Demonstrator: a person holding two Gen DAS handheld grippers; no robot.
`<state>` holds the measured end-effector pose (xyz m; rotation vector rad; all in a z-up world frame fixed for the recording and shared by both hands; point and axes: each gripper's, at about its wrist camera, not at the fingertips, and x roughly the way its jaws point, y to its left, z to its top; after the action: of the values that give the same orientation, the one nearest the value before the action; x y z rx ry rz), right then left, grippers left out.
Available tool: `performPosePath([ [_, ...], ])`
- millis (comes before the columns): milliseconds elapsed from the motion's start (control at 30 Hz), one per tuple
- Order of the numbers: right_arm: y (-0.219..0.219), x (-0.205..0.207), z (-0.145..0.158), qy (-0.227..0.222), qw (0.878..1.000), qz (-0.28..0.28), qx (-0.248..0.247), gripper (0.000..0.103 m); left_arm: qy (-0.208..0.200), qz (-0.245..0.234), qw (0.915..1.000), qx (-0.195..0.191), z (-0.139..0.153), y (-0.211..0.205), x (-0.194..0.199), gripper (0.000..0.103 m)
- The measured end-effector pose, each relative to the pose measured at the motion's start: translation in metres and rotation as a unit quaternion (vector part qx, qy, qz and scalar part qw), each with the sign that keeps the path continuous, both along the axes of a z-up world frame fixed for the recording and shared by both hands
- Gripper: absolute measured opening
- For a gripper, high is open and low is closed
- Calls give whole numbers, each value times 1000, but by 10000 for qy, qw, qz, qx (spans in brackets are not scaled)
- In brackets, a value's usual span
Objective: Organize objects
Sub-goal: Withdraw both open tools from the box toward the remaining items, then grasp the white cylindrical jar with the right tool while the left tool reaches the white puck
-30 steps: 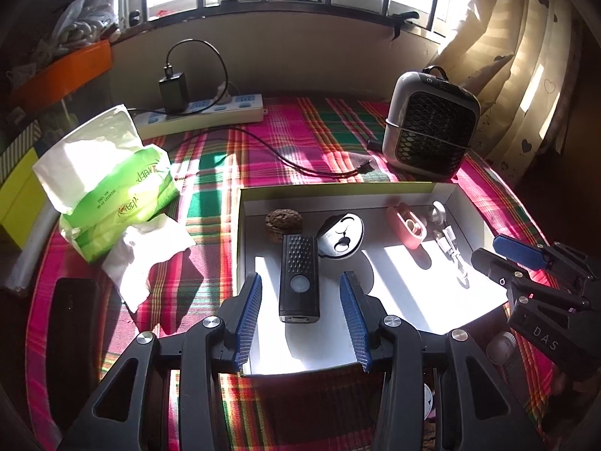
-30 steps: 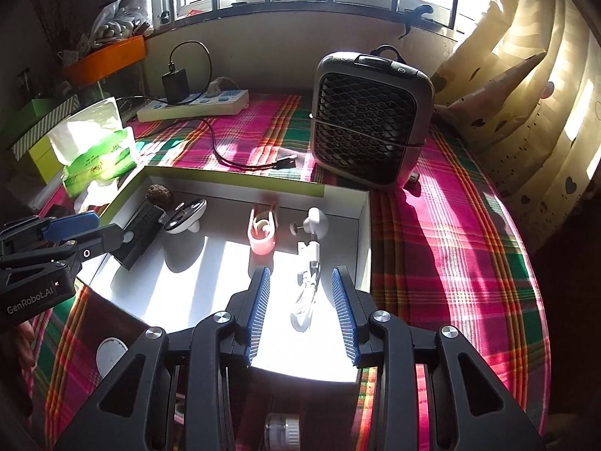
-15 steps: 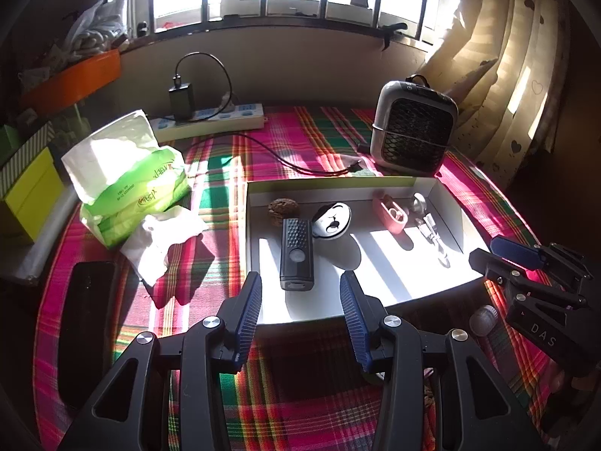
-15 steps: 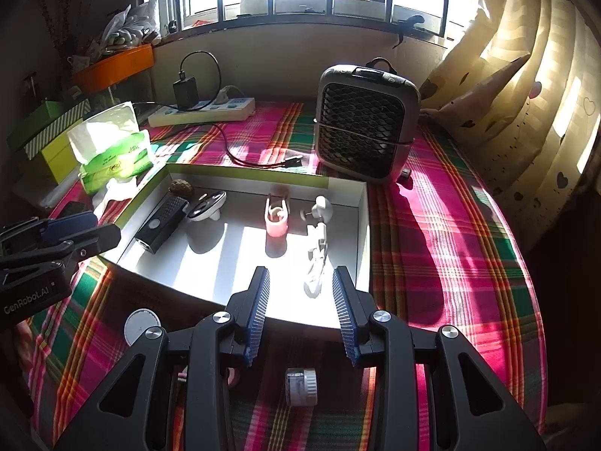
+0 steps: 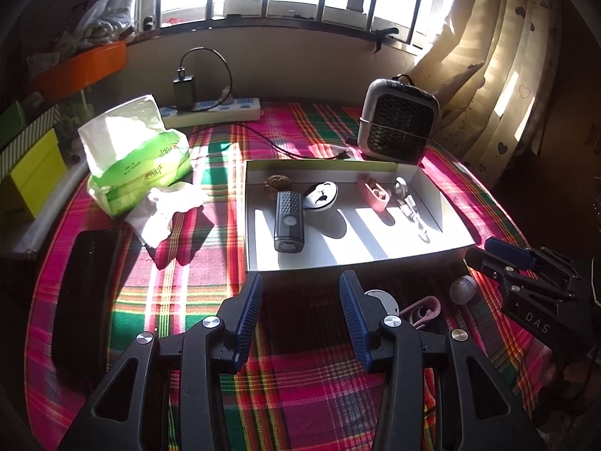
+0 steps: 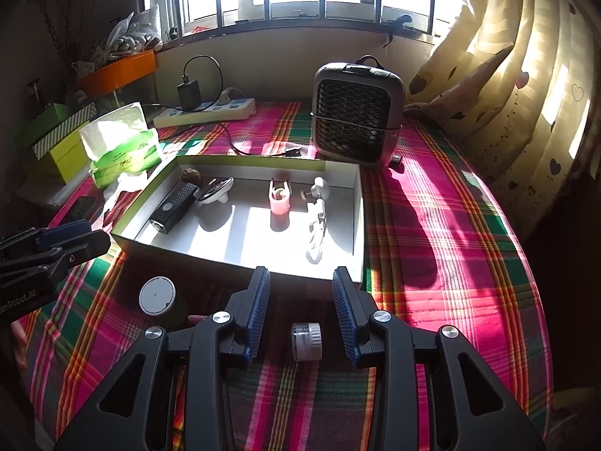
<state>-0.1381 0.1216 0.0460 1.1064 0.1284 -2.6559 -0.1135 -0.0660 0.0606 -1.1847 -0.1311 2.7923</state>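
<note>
— Which gripper do you reckon goes next?

— The right gripper (image 6: 300, 297), I'd say. That small white jar (image 6: 307, 341) lies on the cloth right in line with it, just under the gap between the blue pads, on the near side of the white box (image 6: 358, 203).

— Is it gripping the jar?

— No. The jaws stand partly apart with nothing between them; the jar sits lower, nearer the wrist than the fingertips.

— How does the jar lie?

— On its side, ribbed end pointing left, so its long axis runs across the jaws, not along them.

— And the left gripper (image 5: 300, 293)?

— Also parted, a bit wider, holding nothing. The round white lid (image 5: 381, 297) and the pink strap (image 5: 422, 308) lie just right of its right finger, part-hidden behind it.

— So the jar belongs to the right one?

— I'd judge so. From the left gripper's side the jar (image 5: 462, 288) sits well off to the right, beside the other gripper.

— And the box?

— Straight ahead of both, with the black flashlight (image 5: 288, 220) already inside.
</note>
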Motion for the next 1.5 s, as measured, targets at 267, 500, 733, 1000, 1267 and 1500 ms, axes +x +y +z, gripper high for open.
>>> performPosePath([
  [267,13,20,-8,-19,9999,-112,-14,43,-114,-77,9999,91,-11,4,21,41],
  [500,21,30,-19,-135,9998,-161,-36,45,-207,-104,9996,142,-21,6,36,41],
  [733,22,28,-31,-318,9994,-144,9,45,-355,-103,9992,165,-31,5,43,41],
  [1000,12,15,-37,-473,9989,-63,19,45,-489,-203,9983,252,-40,4,41,41],
  [1267,5,5,-38,-536,9982,-189,202,45,-516,-372,9967,497,-45,-1,27,41],
  [1500,-1,4,-44,-646,9971,-287,273,40,-570,-542,9951,602,-49,-5,17,42],
])
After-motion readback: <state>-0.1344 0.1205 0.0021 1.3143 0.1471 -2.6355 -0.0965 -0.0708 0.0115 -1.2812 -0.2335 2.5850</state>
